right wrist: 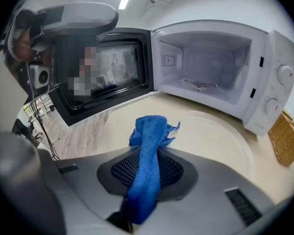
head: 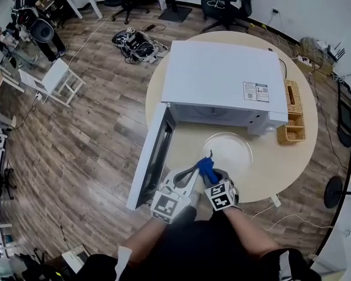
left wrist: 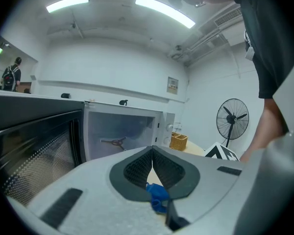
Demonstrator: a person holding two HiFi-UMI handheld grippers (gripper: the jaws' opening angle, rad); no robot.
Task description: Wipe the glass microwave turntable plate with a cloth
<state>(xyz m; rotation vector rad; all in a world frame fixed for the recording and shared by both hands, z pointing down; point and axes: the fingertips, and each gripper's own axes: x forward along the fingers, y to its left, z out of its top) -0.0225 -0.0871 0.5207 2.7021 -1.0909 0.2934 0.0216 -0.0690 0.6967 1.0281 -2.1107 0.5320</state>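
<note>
Jaws pinching cloth [right wrist: 147,153], glass plate [right wrist: 213,138] faint

The cloth [right wrist: 147,170] was nubby, matt microfibre; the plate [head: 227,150] clear, glossy glass; the tabletop [head: 269,168] smooth, matt.

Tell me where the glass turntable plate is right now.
In the head view the glass plate lies on the round table before the open microwave, just beyond the blue cloth in the right gripper.

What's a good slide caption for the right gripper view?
Right gripper clamping a blue cloth, glass turntable plate on the table ahead, open microwave behind.
</note>
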